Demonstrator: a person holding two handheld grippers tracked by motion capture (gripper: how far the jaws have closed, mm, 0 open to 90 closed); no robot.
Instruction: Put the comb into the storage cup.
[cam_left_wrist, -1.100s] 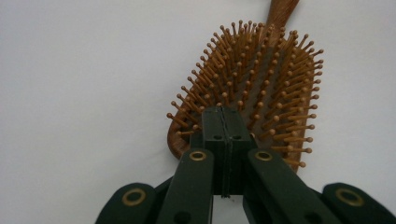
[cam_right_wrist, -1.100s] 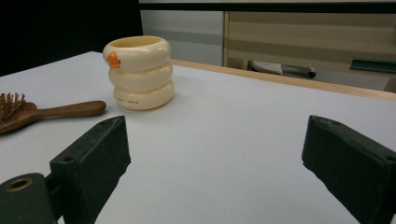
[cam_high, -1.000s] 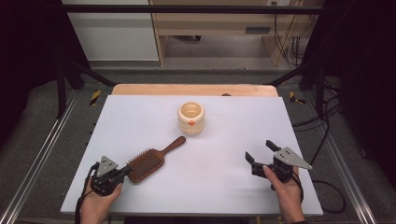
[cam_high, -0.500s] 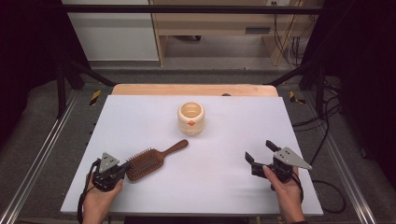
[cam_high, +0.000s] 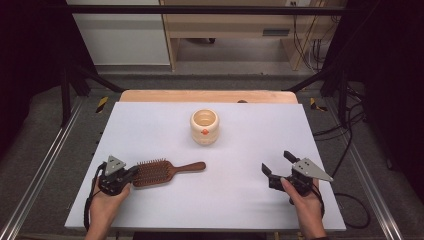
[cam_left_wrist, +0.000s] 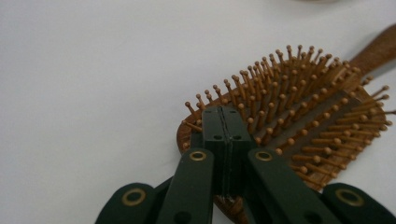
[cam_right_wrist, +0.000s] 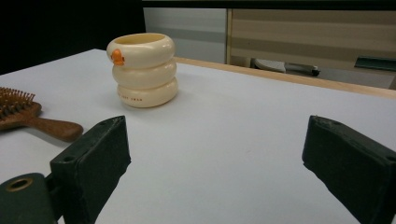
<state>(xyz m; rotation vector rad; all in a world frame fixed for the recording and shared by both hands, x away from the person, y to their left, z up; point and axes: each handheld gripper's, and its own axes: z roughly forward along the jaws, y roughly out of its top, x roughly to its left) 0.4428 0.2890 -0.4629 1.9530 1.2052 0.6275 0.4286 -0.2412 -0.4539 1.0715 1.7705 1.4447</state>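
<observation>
Basically, the left hand-held gripper sits jaws pressed together, tips resting on the bristle end of the hairbrush, pinching nothing; looks like a nudge to reorient it, not a pickup. Brush lies bristles-up on the worktop near the front left, handle pointing right. Wood paddle, oval head, ball-tipped pins on a cushioned pad. Right hand-held gripper hovers spread, empty. Cream ribbed cup, glossy stacked-ring shape, stands well apart, mid-worktop.
</observation>
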